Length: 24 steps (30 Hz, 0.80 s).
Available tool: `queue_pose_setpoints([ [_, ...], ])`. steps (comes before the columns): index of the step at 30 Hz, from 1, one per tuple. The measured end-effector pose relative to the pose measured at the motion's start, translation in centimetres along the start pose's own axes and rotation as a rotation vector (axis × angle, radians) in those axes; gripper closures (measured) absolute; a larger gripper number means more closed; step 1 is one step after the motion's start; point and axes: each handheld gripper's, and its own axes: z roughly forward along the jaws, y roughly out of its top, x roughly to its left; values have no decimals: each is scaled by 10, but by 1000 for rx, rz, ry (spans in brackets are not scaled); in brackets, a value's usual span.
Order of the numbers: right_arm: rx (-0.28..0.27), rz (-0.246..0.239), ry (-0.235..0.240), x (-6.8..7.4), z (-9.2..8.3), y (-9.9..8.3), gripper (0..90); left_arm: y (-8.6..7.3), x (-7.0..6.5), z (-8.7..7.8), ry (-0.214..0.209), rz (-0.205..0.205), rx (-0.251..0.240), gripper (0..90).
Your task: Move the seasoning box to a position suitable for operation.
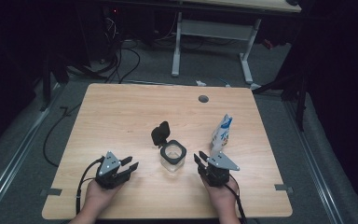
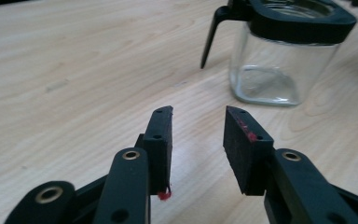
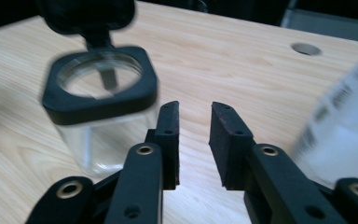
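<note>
While both grippers gape empty, 1 jar [image 1: 173, 156] and 1 pouch [image 1: 222, 133] stand between.

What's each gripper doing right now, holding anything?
Left gripper: open, nothing between its jaws, jar ahead.
Right gripper: open, nothing held, between jar and pouch.

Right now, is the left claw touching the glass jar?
Apart. The left gripper view shows bare table between the open left claw and the glass jar.
</note>
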Motion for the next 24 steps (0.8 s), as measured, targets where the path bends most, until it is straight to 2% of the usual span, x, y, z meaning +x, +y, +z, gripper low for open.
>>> queue_pose_setpoints([
  [3, 13, 15, -34, -5, -4, -5, 716, -2, 0, -1, 20, 29, 5, 605],
  [5, 15, 20, -46, -7, -5, -7, 713, -2, 0, -1, 20, 23, 1, 597],
  [6, 21, 36, -60, -11, -6, -11, 712, -2, 0, -3, 19, 4, -11, 594],
  [10, 26, 51, -88, -17, -10, -15, 713, -3, -5, -4, 28, 16, -18, 583],
  [13, 23, 55, -119, -22, -14, -16, 712, -3, -6, -3, 33, 27, -16, 576],
  [14, 26, 49, -127, -23, -14, -16, 709, -3, -8, -3, 44, 43, -16, 575],
  [17, 40, 40, -156, -29, -13, -19, 703, -4, -10, -4, 61, 59, -18, 570],
  [20, 58, 49, -155, -34, -9, -22, 710, -5, -11, -6, 68, 52, -21, 566],
  [24, 78, 51, -154, -38, 1, -24, 726, -8, -10, -9, 85, 64, -19, 558],
])
